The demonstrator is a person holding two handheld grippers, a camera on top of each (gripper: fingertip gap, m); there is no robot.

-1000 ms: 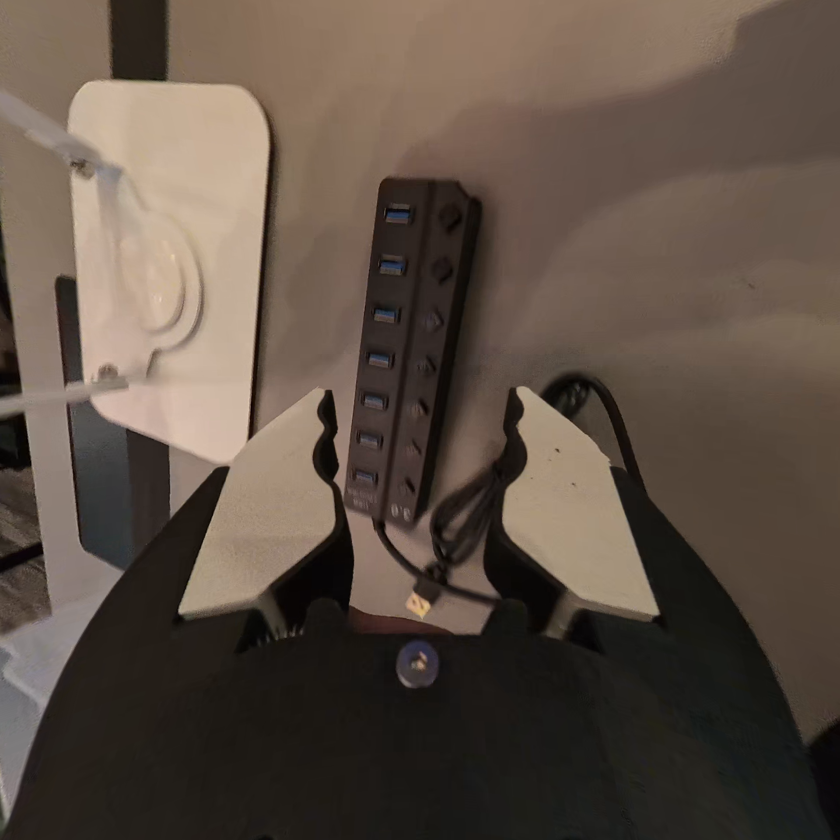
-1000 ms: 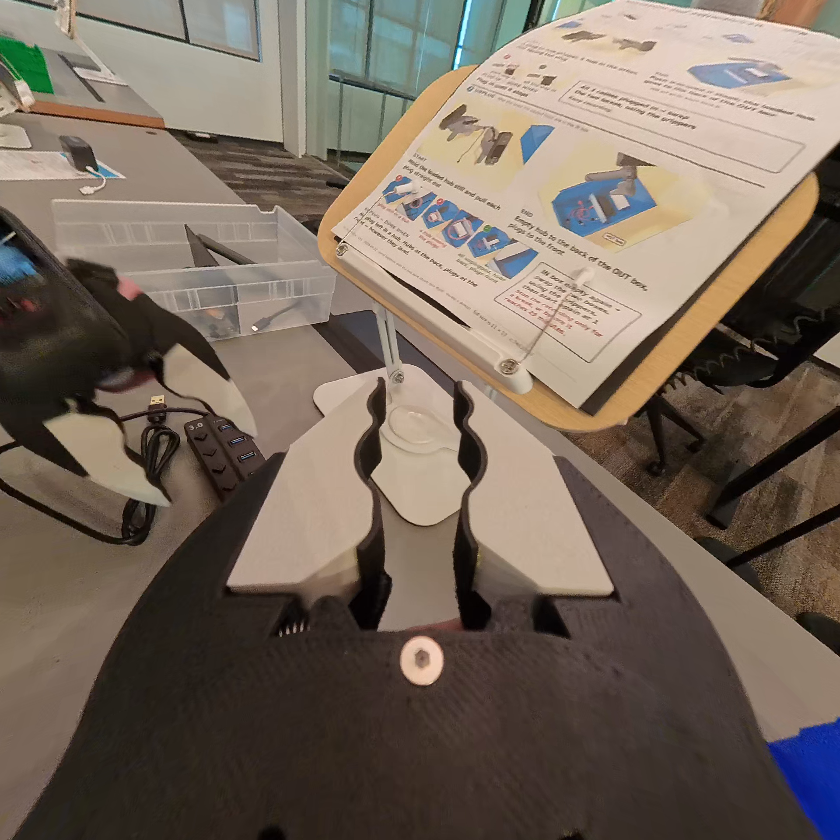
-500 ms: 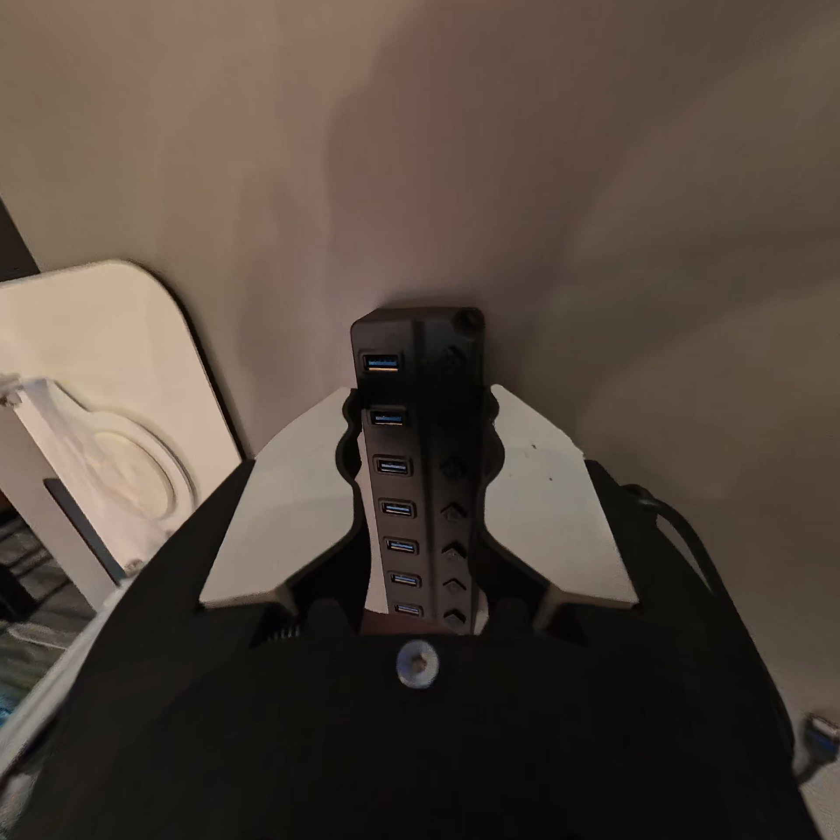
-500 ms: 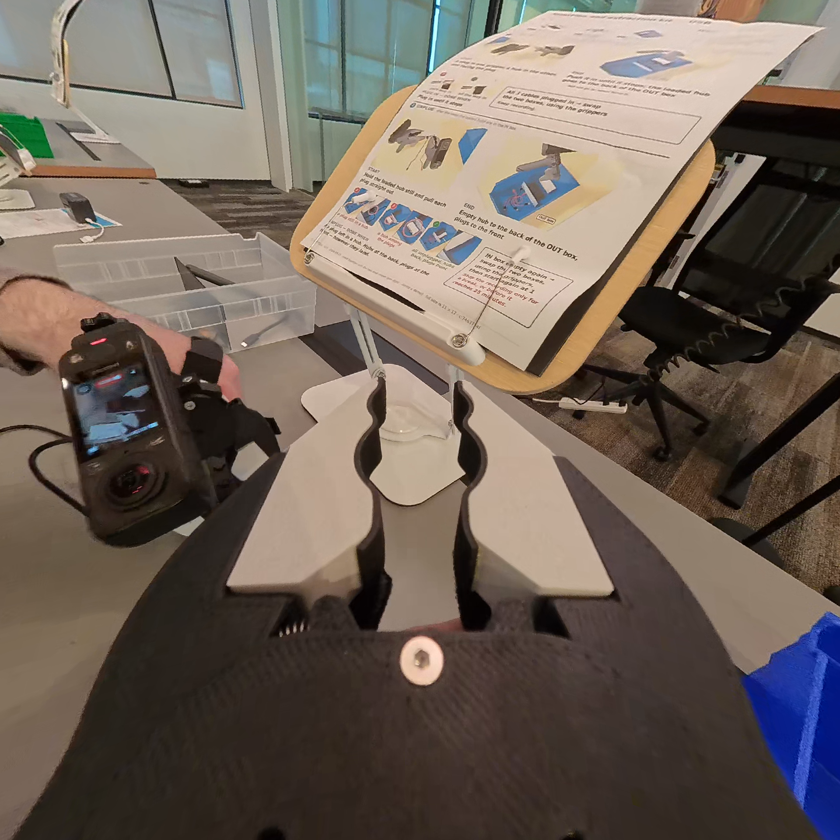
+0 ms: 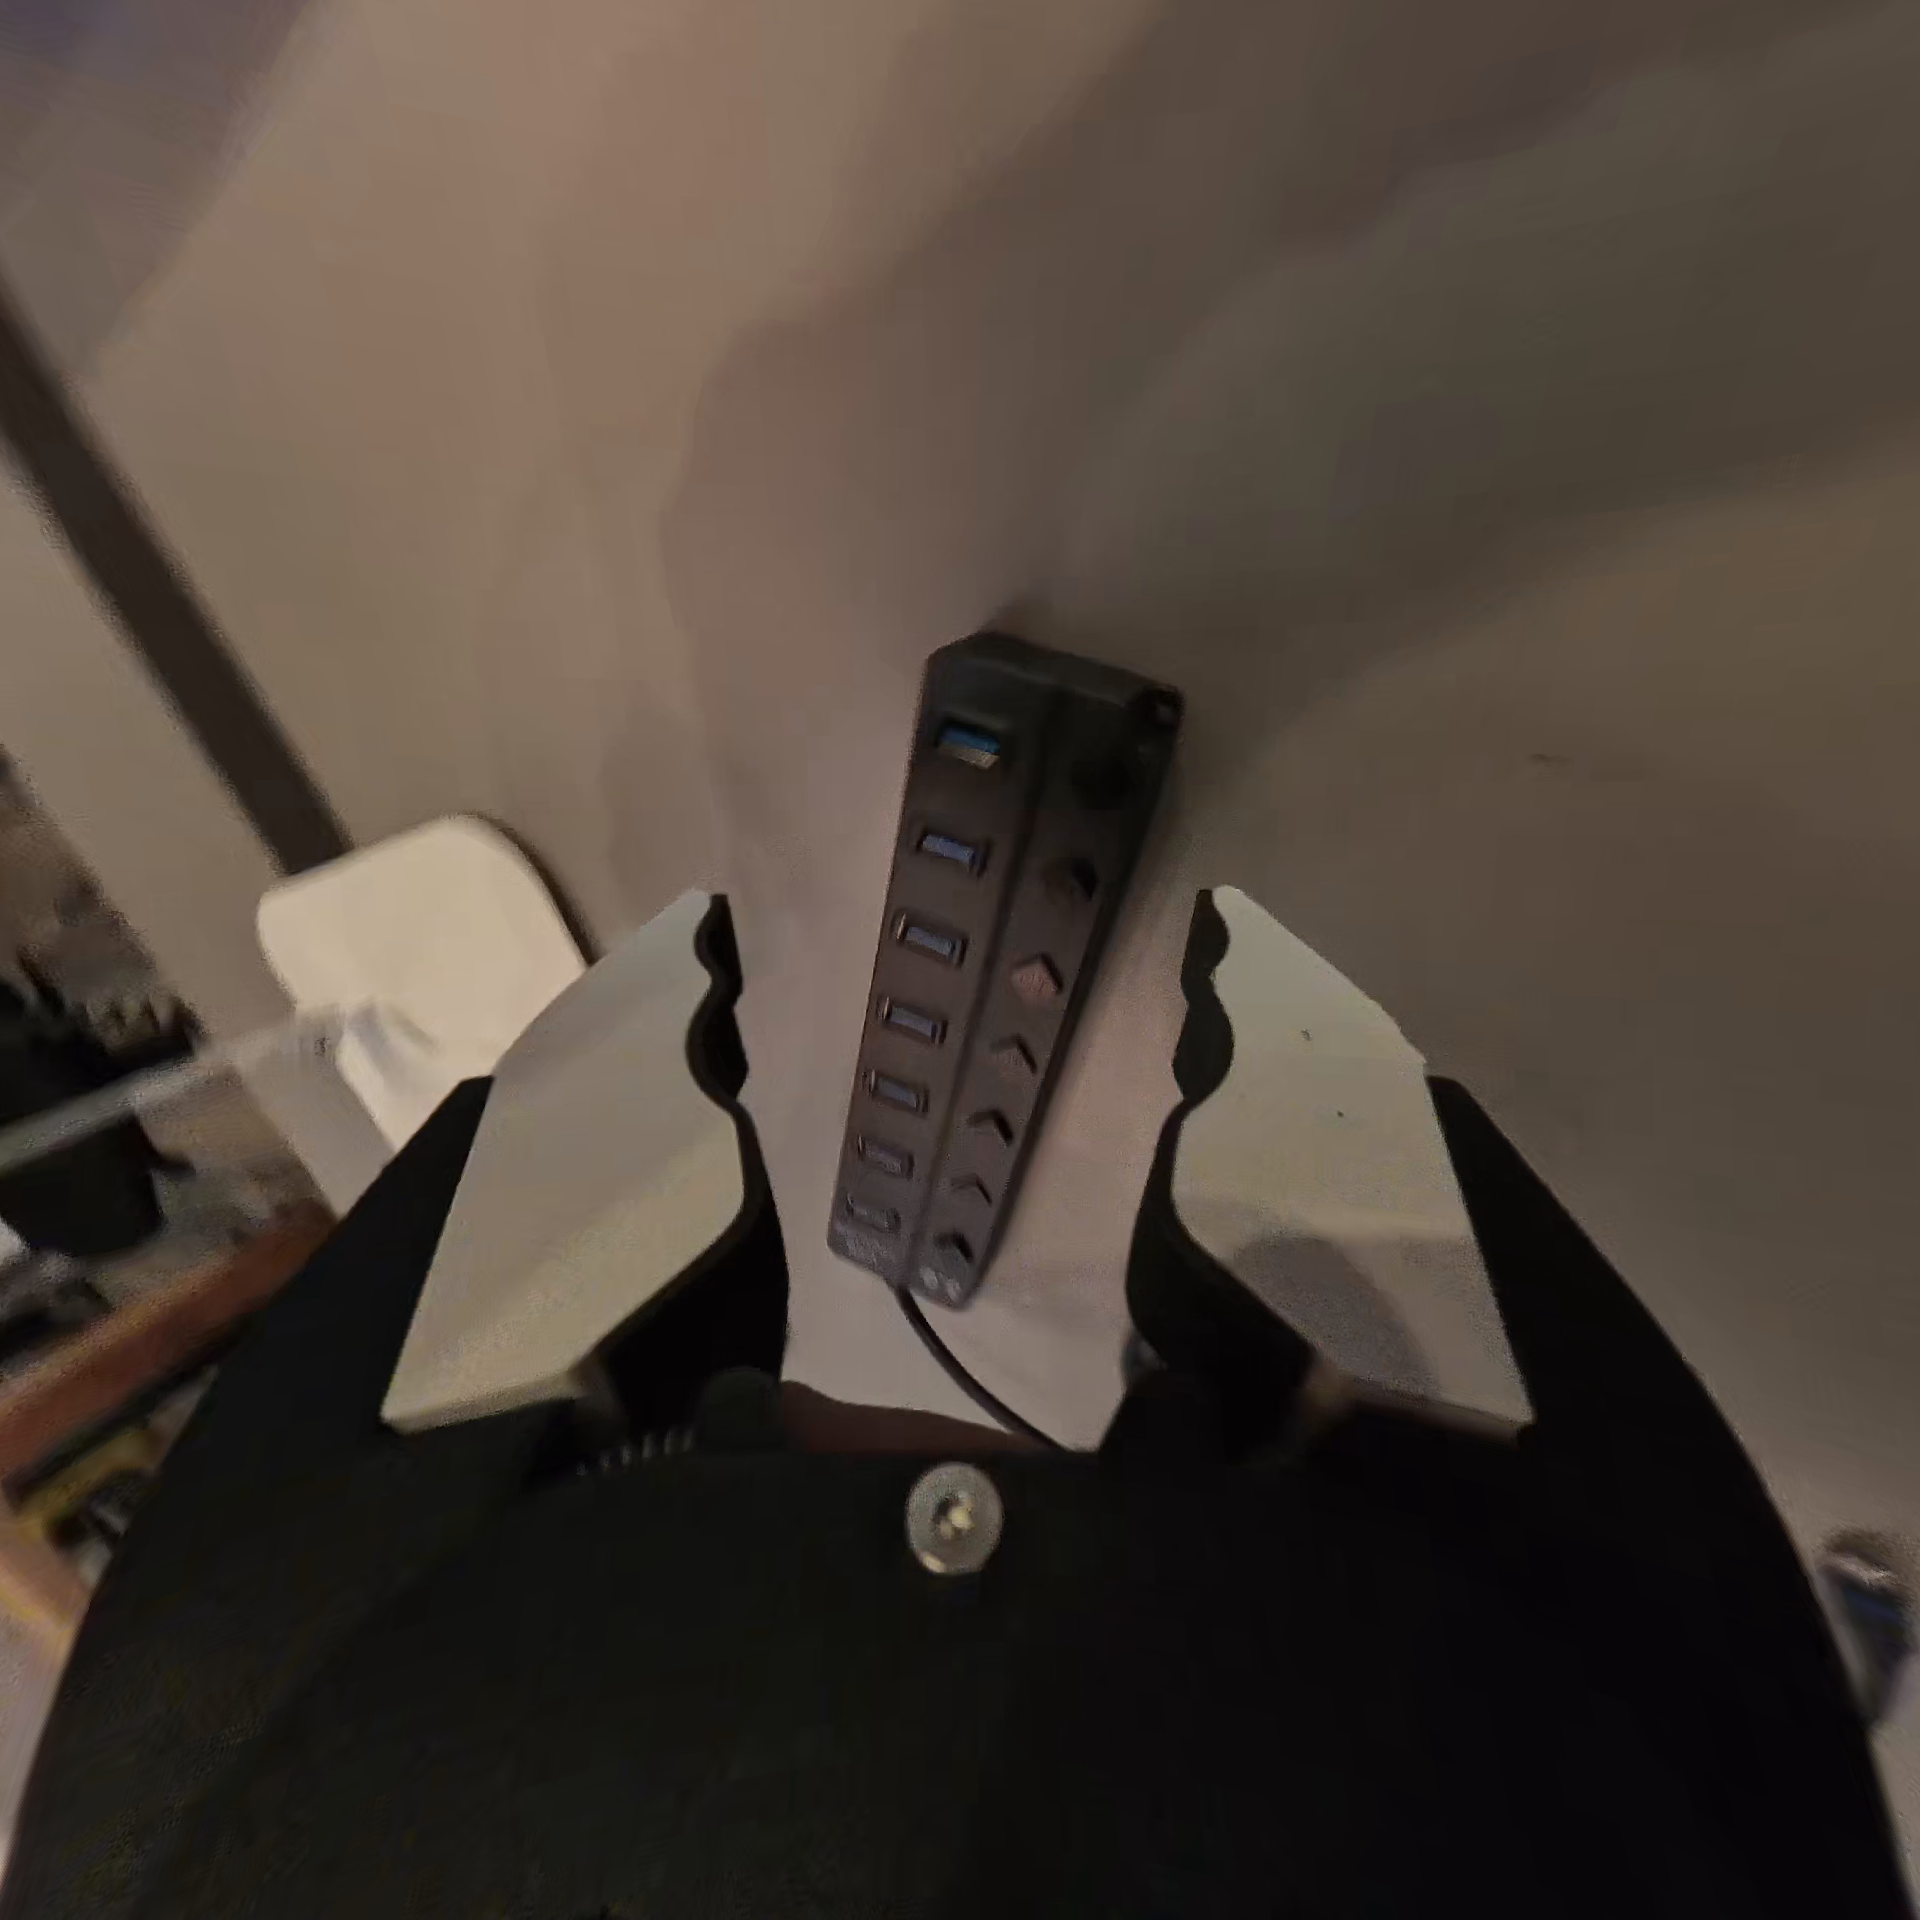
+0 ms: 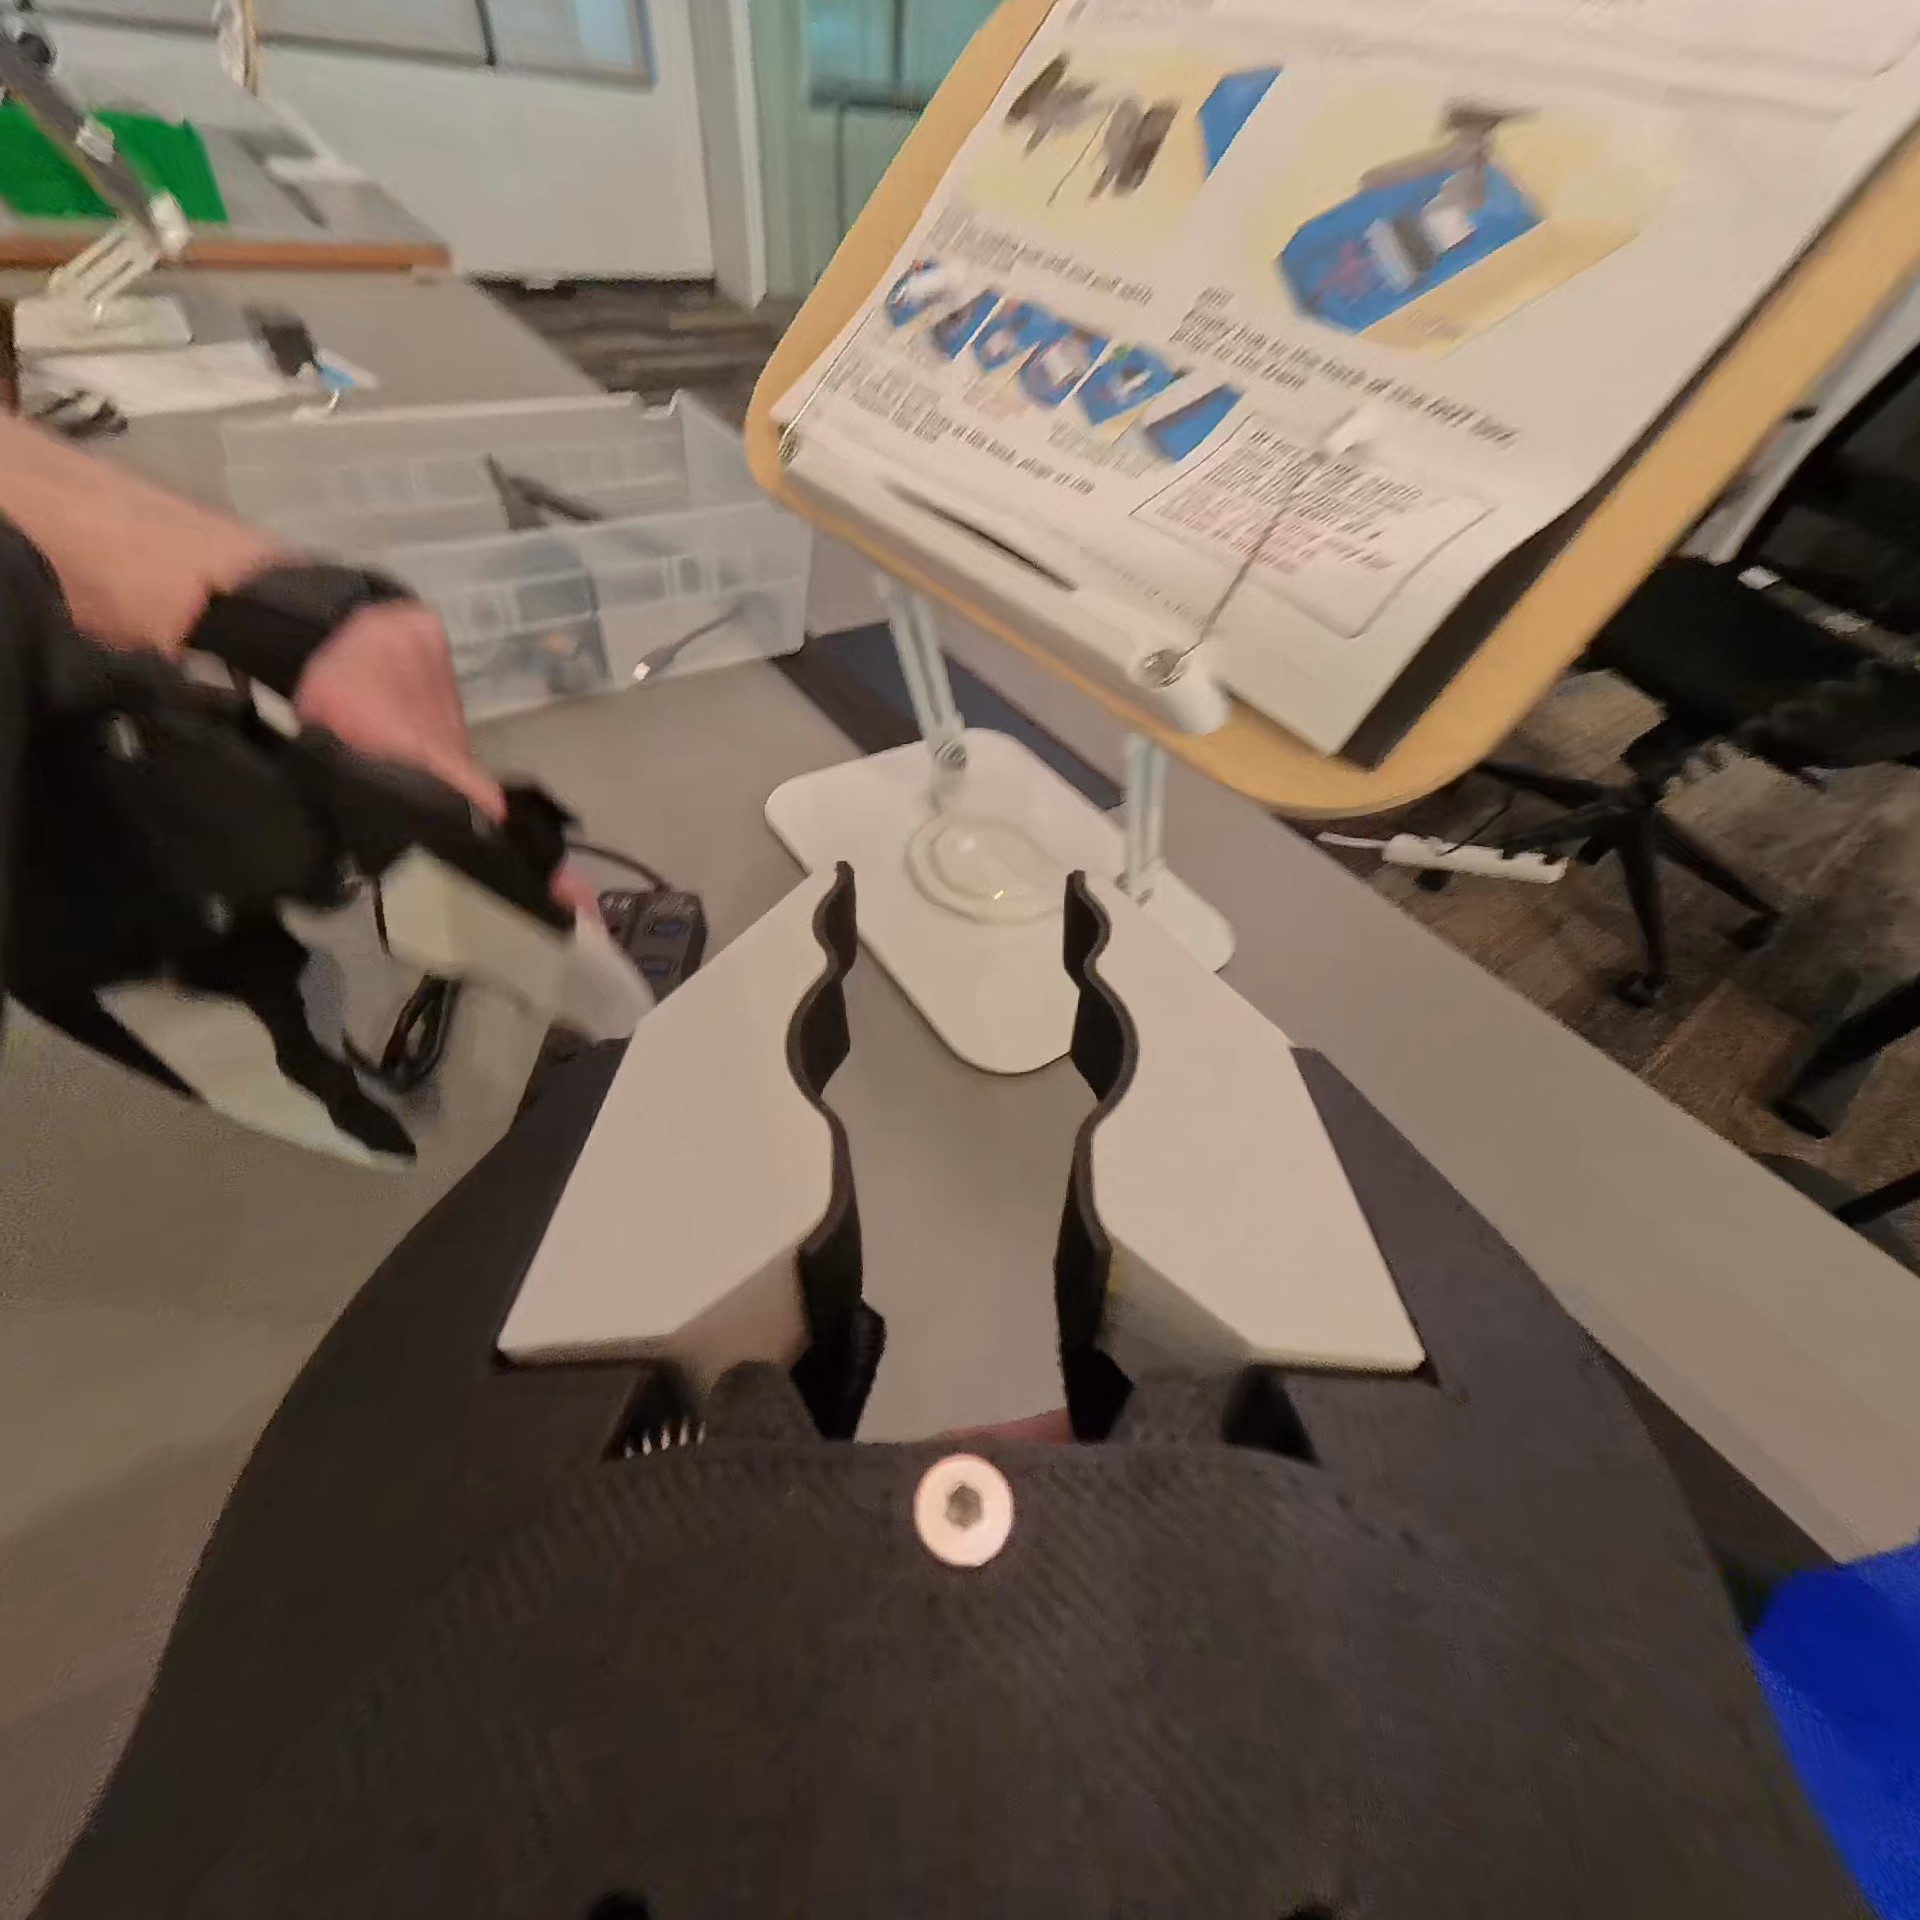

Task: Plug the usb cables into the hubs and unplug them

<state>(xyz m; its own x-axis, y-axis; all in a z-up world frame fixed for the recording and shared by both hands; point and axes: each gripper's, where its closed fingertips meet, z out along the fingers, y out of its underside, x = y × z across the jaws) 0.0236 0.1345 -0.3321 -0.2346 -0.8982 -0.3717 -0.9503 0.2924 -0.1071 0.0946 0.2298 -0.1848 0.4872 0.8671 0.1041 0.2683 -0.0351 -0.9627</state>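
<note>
Presently: left gripper (image 5: 961, 914) spread wide, straddling black hub (image 5: 1003, 966) flat on table (image 5: 1455, 520), ports up, untouched, presumably for steadying; right gripper (image 6: 951, 904) parted, empty, hub left of it; plug cables unseen

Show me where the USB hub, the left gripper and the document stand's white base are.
USB hub (image 5: 997, 966): left wrist view, middle of its black top face.
left gripper (image 5: 961, 914): left wrist view, midway between its open fingertips.
document stand's white base (image 6: 997, 956): right wrist view, flat plate on the table.
</note>
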